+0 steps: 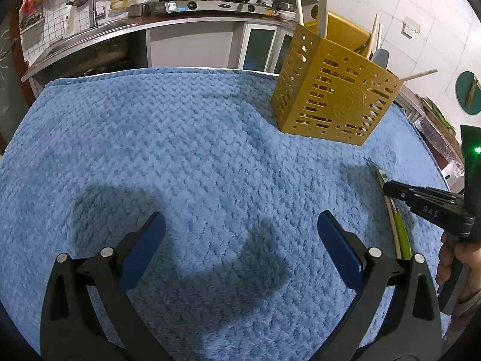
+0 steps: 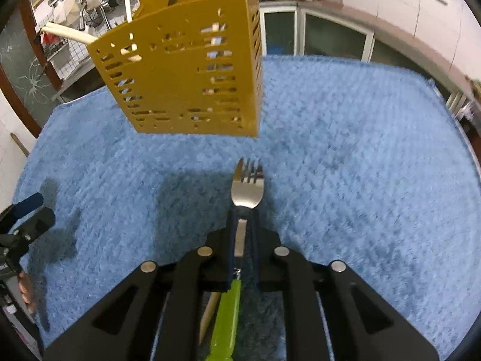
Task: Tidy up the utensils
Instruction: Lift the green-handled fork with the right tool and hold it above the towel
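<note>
Blue towel (image 1: 195, 150) covers the whole work surface in both views, pile textured, shadows of your tools across it.

Yellow utensil holder (image 1: 333, 99) stands on the towel at about 1 o'clock in the left wrist view and 11 o'clock in the right wrist view (image 2: 186, 72). Slotted walls, a round embossed emblem on one face, its lettering too small to read. Pale handles stick out of its top.

Your left gripper (image 1: 240, 234) sits low at 6 o'clock, angled down at the towel, jaws spread wide, nothing between the blue pads.

Your right gripper (image 2: 243, 231) is pinched narrow on the neck of the fork (image 2: 246, 189). Tines point at 12 o'clock toward the holder, well short of it. The green handle runs back to 6 o'clock between the gripper's arms. In the left wrist view this gripper enters from 3 o'clock (image 1: 387, 188), tilted down, with pale letters on its side that look like "DAS", uncertain. Your right hand (image 1: 454, 258) wraps the grip at 4 o'clock.

A thin wooden stick (image 2: 209, 316) lies just beside the green handle; I cannot tell whether it is gripped.
</note>
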`<state>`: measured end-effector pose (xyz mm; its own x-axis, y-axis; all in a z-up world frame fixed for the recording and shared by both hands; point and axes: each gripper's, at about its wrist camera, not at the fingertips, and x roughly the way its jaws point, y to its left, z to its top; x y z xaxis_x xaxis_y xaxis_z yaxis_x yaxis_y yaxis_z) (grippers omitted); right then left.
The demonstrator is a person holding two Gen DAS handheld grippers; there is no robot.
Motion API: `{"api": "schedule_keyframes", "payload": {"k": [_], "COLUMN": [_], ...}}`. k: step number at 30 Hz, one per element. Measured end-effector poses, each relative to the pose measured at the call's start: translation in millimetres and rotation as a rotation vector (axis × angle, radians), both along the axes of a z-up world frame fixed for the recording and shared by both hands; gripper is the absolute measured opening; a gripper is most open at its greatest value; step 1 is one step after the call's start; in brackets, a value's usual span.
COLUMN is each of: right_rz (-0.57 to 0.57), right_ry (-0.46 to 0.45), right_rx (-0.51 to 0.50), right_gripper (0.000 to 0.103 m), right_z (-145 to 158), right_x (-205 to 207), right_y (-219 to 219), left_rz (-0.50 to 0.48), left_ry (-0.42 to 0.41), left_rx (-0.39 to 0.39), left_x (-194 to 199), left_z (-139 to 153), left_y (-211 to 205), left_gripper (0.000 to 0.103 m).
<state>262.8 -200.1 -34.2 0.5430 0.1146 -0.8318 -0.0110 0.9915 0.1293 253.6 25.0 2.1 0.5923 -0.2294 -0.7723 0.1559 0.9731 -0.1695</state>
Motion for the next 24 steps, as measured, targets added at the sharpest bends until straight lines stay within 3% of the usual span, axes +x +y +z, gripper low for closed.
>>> {"api": "schedule_keyframes", "payload": {"k": [3,9,14,17,21,22,23,24], "right_rz": [0.005,0.009,-0.006,0.011,0.033,0.042,0.049,0.051], "right_ry": [-0.035,-0.029,-0.025,-0.055,-0.053,-0.047,-0.042,-0.044], "right_rx": [-0.031,0.051,-0.021,0.058,0.063,0.057,0.055,0.056], "right_gripper": [0.008,0.007,0.001,0.005,0.006,0.013,0.035,0.043], "right_z": [2,12,17,20,16,13,11,10], "right_x": [-3,-8,-13,-15,-9,-7,-6,-6], "right_y": [0,-18,-38,-50,-38,-34,-31,-29], "left_rz": [-0.002,-0.017,-0.046,-0.079,-0.090,-0.088,-0.085,-0.078], "left_ry": [0.003,-0.007,0.001,-0.011,-0.005,-0.007,-0.011,-0.013], "left_rx": [0.006,0.028,-0.003,0.032,0.045,0.051,0.058,0.064], "left_x": [-1,-2,-2,-2,-4,-5,-6,-6], "left_z": [-1,5,10,11,9,9,10,10], "left_y": [-5,-21,-45,-71,-85,-85,-84,-81], "left_gripper": [0.098,0.098,0.098,0.098,0.098,0.098,0.098,0.098]}}
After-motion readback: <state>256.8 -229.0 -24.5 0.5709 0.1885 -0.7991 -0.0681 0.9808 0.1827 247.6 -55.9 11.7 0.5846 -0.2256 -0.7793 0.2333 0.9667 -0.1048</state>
